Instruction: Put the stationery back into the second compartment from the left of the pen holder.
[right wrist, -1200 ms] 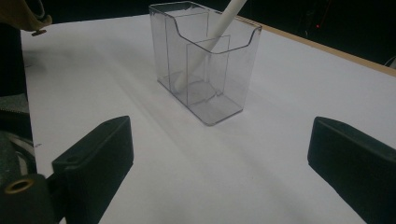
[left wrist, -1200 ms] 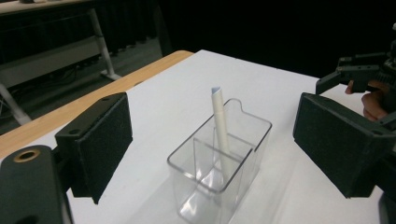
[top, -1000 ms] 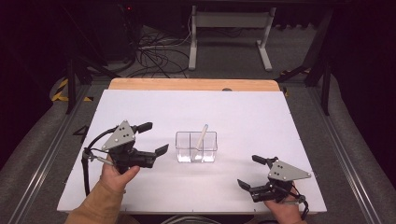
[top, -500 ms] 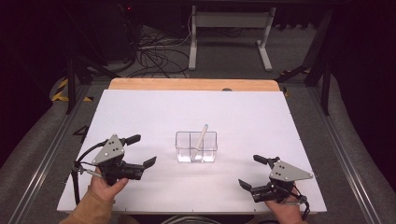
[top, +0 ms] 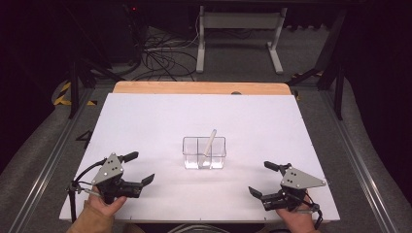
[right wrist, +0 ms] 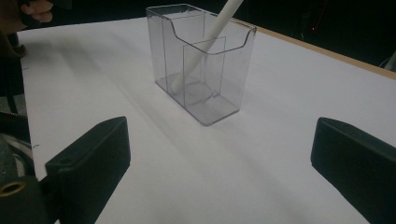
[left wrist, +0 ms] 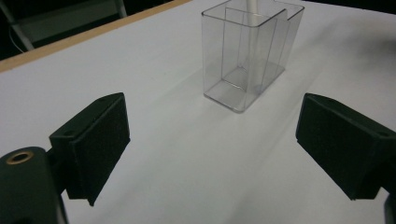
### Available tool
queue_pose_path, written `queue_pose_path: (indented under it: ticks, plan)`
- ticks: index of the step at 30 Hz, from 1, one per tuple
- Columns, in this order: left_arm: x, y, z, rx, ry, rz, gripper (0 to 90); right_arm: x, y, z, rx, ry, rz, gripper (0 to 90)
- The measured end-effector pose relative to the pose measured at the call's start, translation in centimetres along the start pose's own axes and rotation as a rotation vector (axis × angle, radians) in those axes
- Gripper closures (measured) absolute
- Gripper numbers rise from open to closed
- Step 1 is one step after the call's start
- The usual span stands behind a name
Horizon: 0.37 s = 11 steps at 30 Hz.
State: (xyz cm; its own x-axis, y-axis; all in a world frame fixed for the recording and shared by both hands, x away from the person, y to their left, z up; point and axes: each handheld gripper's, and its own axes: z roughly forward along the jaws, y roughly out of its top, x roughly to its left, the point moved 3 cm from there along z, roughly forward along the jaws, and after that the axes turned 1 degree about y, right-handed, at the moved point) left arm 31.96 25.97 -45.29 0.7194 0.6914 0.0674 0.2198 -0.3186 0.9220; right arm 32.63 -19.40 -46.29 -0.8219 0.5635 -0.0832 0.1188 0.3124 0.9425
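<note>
A white desk point(top: 160, 121) is being viewed from above, with a wooden strip point(top: 201, 88) running along its far edge and a dark floor with cables point(top: 160, 53) lying beyond it.

The left gripper point(top: 136, 168) is being held by a hand point(top: 99, 211) near the front left corner of the desk. Its fingers point(left wrist: 95, 140) are being kept spread wide apart, and nothing is being pinched between them. In the left gripper view, bare desk is being seen between the fingers.

The right gripper point(top: 265, 178) is being held by the other hand point(top: 294, 222) near the front right corner, well apart from the left gripper. Its fingers point(right wrist: 93, 161) are likewise being kept spread wide, with nothing gripped between them.

A clear plastic box point(top: 204, 153) is being left standing upright on the desk, ahead of both pairs of fingers and roughly midway between the two grippers, well apart from each. It is being divided inside into compartments by clear walls. In the left gripper view the box point(left wrist: 247, 56) is being seen ahead and somewhat toward the right finger; in the right gripper view the box point(right wrist: 201, 60) is being seen ahead, between the fingers.

A white stick point(top: 210, 142) is being held inside the box, tilted, with its upper end sticking out above the rim and its lower end point(right wrist: 180, 81) resting on the box floor.
</note>
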Motion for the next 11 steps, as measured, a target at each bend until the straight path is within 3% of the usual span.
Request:
queue_pose_path:
  ticks: [6,11]
  plan:
    - [0.44,-1.16,-0.49,-0.01,-0.023,-0.066,10.4,0.0,-0.06,0.03,0.002,0.0,-0.002,5.5]
    - [0.59,-1.11,-0.8,-0.025,-0.006,-0.068,9.7,-0.02,-0.09,0.1,0.001,0.005,0.001,5.5]
